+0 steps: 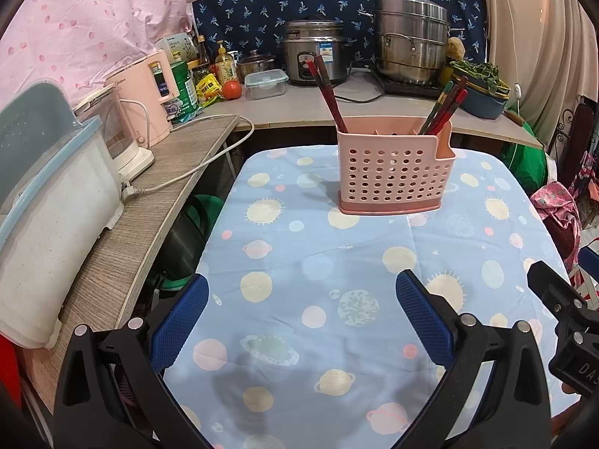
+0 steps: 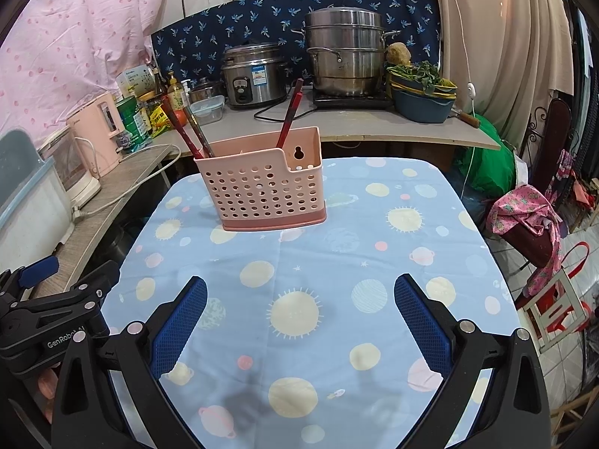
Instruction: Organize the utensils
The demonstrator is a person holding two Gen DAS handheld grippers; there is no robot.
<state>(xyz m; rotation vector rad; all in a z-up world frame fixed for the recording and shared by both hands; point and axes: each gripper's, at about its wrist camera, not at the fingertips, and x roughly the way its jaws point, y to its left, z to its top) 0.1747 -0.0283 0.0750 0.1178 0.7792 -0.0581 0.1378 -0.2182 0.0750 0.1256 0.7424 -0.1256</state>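
Near half of surface [image 1: 299,336]: bare cloth from the near edge up to the pink holder [image 1: 393,176]; nothing lies between either set of jaws and it
Left gripper [image 1: 301,321]: jaws spread wide, nothing between them
Right gripper [image 2: 299,321]: jaws spread wide, nothing between them; the two tools sit side by side, near each other
Holder: stands upright at the far middle of the cloth; bare cloth on both its sides
Above holder: chopsticks [image 1: 325,89] lean out left and right, leaving a gap over the middle
Left flank: wooden shelf [image 1: 149,202] with appliances and a trailing cord [image 1: 194,168]
Behind: counter [image 2: 374,127] crowded with pots
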